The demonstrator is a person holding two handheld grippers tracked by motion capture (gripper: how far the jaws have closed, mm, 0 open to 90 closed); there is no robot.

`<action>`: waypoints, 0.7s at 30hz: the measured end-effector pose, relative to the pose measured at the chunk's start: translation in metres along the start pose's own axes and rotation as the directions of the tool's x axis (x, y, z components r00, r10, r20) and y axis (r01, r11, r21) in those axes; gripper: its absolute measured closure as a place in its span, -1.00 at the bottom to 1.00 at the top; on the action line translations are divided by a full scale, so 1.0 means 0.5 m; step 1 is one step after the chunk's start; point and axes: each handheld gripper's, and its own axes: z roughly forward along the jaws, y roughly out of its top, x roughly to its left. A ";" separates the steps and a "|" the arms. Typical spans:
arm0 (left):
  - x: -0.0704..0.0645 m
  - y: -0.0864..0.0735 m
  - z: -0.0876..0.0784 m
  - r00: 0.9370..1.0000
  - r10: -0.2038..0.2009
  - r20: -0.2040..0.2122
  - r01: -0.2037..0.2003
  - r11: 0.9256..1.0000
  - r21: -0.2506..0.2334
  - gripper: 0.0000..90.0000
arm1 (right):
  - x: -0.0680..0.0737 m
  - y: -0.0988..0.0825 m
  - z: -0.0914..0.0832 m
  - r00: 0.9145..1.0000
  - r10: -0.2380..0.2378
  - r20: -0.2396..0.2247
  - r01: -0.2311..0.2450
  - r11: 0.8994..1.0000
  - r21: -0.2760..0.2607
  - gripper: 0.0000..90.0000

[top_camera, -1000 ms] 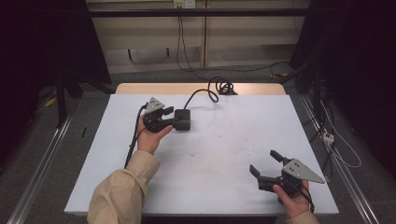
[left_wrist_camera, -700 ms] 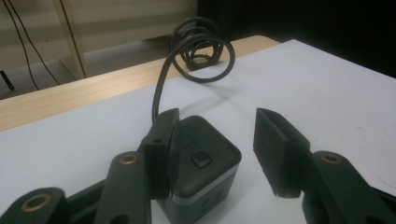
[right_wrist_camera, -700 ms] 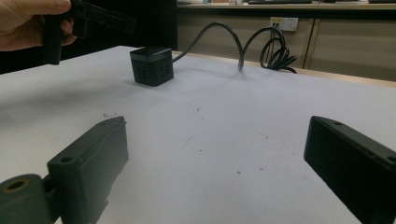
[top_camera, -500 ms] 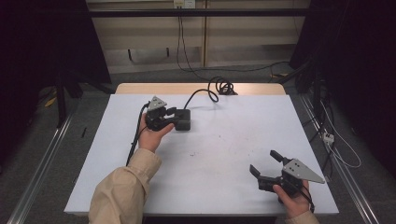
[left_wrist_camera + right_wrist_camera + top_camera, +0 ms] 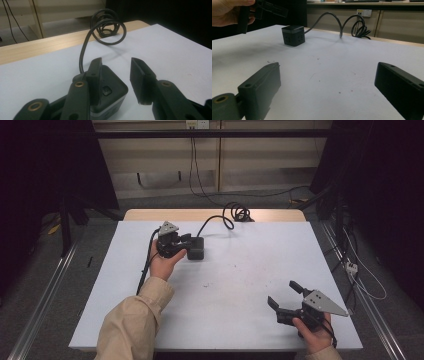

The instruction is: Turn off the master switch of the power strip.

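Left gripper (image 5: 186, 245) has just been closing on the cube (image 5: 196, 248); one jaw lies against the cube's side, the other stands off with a gap, so nothing is pinched yet; the cube sits on the table's far left part, straight ahead of that gripper, its cable (image 5: 220, 218) trailing away to a coil (image 5: 240, 212) at the far edge; right gripper (image 5: 286, 296) rests well apart at the near right, jaws spread and empty; table (image 5: 240, 275) is white, with dark surrounds.

Black cube power block (image 5: 196, 248) w/ cord, upright, table's far-left.
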 end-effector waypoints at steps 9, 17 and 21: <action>0.011 -0.001 0.002 1.000 -0.021 -0.011 0.021 1.000 0.001 0.66 | -0.001 0.000 -0.001 1.000 -0.001 0.001 0.001 1.000 0.001 -0.86; 0.015 -0.004 0.004 1.000 -0.020 -0.019 0.020 1.000 0.016 0.70 | -0.001 0.000 -0.001 1.000 0.002 0.000 -0.002 1.000 0.000 -0.86; 0.017 -0.006 0.006 1.000 -0.021 -0.021 0.021 0.999 0.024 0.74 | -0.002 0.000 -0.001 1.000 -0.002 -0.001 0.002 1.000 0.001 -0.86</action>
